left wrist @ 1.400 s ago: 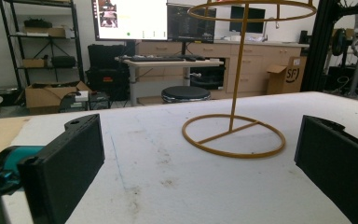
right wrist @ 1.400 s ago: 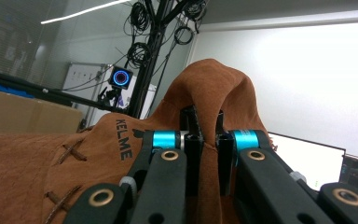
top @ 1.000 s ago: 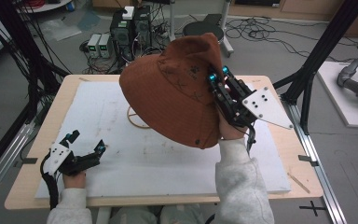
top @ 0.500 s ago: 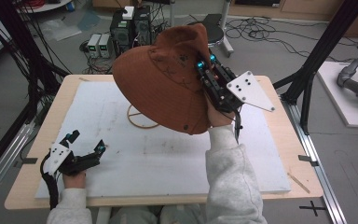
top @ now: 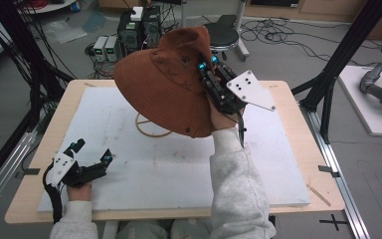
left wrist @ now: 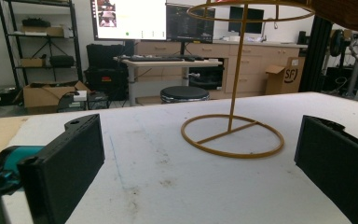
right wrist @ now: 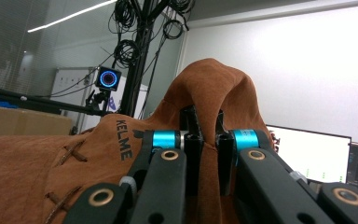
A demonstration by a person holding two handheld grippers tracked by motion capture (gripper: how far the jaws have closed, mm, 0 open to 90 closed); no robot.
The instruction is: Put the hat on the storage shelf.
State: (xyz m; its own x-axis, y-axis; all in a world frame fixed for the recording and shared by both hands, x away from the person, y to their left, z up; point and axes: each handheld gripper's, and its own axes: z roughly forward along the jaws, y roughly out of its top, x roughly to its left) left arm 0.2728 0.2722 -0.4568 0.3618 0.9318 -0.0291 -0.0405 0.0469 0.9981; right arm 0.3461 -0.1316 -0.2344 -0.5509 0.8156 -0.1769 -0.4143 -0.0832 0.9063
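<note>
Right gripper (top: 205, 63), pinching brown hat (top: 166, 84), has carried it toward worktop's far left, over wire stand (top: 151, 130); left gripper (top: 92, 151) spread, idle near-left. Hat nearly placeable.

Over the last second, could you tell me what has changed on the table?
The right gripper, still shut on the brown hat, carried it left and farther back, over the wire stand. The left gripper stayed open at the table's near left; the stand didn't move.
</note>
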